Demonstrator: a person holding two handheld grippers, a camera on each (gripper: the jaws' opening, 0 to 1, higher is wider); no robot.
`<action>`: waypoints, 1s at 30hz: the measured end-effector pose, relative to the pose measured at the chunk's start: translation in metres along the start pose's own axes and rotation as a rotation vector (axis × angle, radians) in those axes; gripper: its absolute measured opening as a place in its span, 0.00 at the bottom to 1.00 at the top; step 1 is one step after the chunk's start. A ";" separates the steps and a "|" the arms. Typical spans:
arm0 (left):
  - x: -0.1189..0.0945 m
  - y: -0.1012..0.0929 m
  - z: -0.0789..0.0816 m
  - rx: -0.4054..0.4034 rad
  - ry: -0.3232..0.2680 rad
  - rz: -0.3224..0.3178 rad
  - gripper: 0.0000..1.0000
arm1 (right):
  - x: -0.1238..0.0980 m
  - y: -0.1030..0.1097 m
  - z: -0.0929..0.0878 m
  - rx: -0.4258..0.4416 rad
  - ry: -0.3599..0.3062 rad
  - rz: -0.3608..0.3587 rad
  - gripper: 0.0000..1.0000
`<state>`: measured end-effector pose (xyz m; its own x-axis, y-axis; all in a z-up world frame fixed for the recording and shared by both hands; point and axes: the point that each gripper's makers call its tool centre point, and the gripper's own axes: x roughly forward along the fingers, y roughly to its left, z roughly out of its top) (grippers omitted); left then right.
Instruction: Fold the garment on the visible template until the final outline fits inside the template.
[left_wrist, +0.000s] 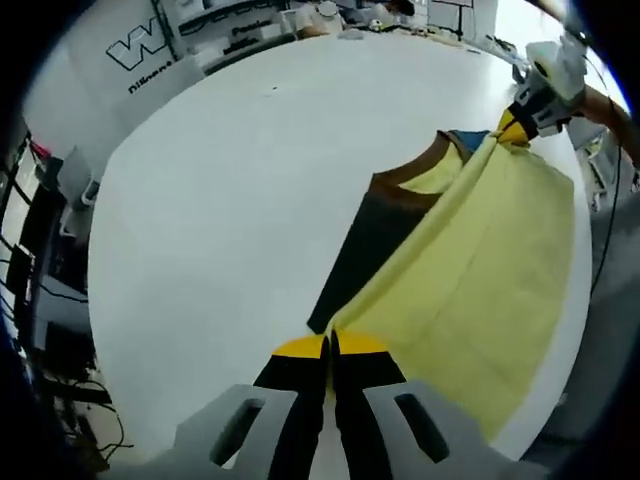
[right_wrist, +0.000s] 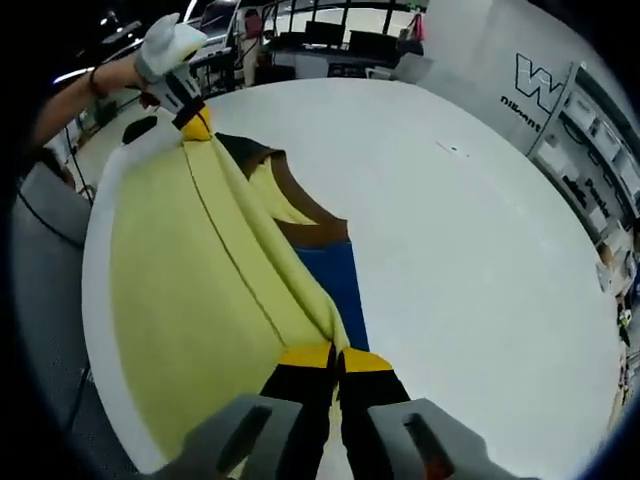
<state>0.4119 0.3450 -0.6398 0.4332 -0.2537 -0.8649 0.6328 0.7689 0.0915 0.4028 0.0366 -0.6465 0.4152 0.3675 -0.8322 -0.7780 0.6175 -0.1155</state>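
Note:
A pale yellow garment (left_wrist: 480, 280) with a brown trim (left_wrist: 405, 175) is stretched between both grippers above a white table (left_wrist: 230, 200). My left gripper (left_wrist: 329, 343) is shut on one corner of the cloth. My right gripper (right_wrist: 337, 352) is shut on the opposite corner, and shows in the left gripper view at the far end (left_wrist: 515, 125). In the right gripper view the yellow garment (right_wrist: 190, 300) hangs toward the table edge, and the left gripper (right_wrist: 195, 120) holds its far end. A dark blue template (right_wrist: 335, 280) lies flat under the cloth, seen as a dark patch (left_wrist: 365, 250).
The white table (right_wrist: 480, 260) is round and wide, with open surface beyond the garment. Shelves and a wall with a logo (left_wrist: 140, 45) stand behind it. Desks and monitors (right_wrist: 330, 40) line the far side. A person's arm (right_wrist: 80, 95) holds the left gripper.

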 end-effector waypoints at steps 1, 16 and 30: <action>0.000 0.000 0.000 -0.027 -0.006 -0.011 0.00 | 0.000 0.000 0.001 0.001 0.001 0.001 0.00; -0.048 0.008 0.030 0.135 -0.279 0.067 0.22 | -0.028 0.003 0.012 -0.185 -0.162 -0.059 0.26; -0.035 -0.021 -0.011 0.553 -0.149 -0.028 0.20 | -0.027 0.002 0.014 -0.441 -0.123 -0.100 0.17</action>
<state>0.3762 0.3438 -0.6171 0.4720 -0.3806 -0.7952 0.8696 0.3492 0.3491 0.3964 0.0379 -0.6168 0.5302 0.4179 -0.7377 -0.8465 0.3094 -0.4331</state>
